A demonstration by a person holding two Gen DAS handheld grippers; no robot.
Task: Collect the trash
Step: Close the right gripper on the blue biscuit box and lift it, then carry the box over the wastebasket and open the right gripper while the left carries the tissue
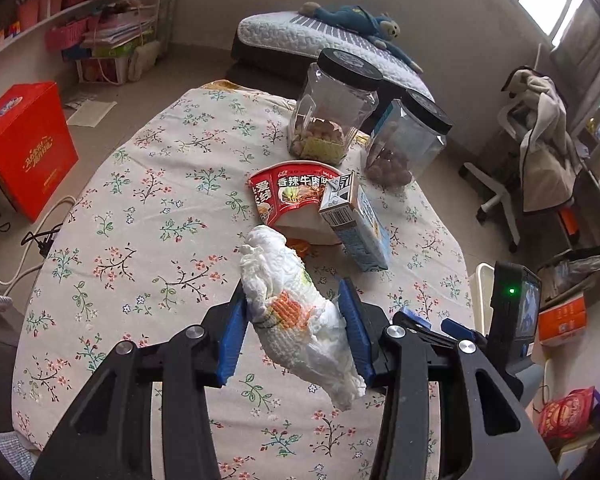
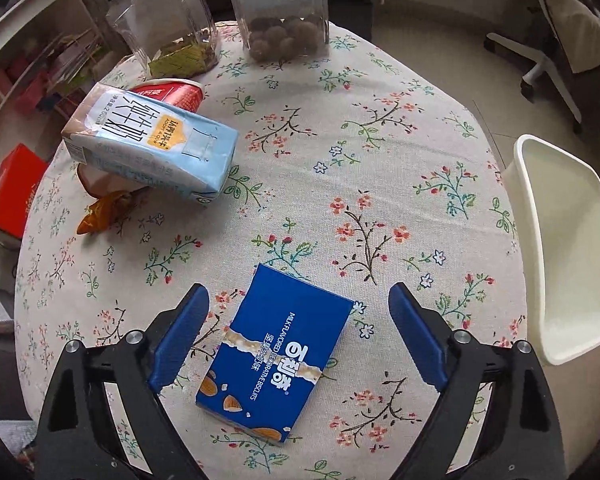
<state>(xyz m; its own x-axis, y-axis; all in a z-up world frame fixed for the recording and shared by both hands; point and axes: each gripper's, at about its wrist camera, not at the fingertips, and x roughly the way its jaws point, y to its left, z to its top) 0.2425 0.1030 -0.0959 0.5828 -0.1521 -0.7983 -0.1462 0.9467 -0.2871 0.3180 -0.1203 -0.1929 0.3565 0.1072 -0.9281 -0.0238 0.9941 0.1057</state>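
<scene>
While the left gripper (image 1: 296, 332) pinches a crumpled paper towel (image 1: 300, 320) above the surface (image 2: 380, 80), the right gripper (image 2: 296, 340) straddles the biscuit box (image 2: 276, 356) lying flat, fingers wide; closing skewed could shove it aside, missing the bin (image 2: 560, 248).

The left claw (image 1: 296, 320) is pointed downward and kept closed on a grip; the right claw (image 2: 296, 344) is spread wide.

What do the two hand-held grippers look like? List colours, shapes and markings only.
Left hand-held gripper: black angular linkage arms with triangular cut-outs, round silver pivot bolts, flat blue ribbed finger pads. Right hand-held gripper: the same black frame, silver bolts and blue pads. No cables, sleeves or printed markings show.
</scene>
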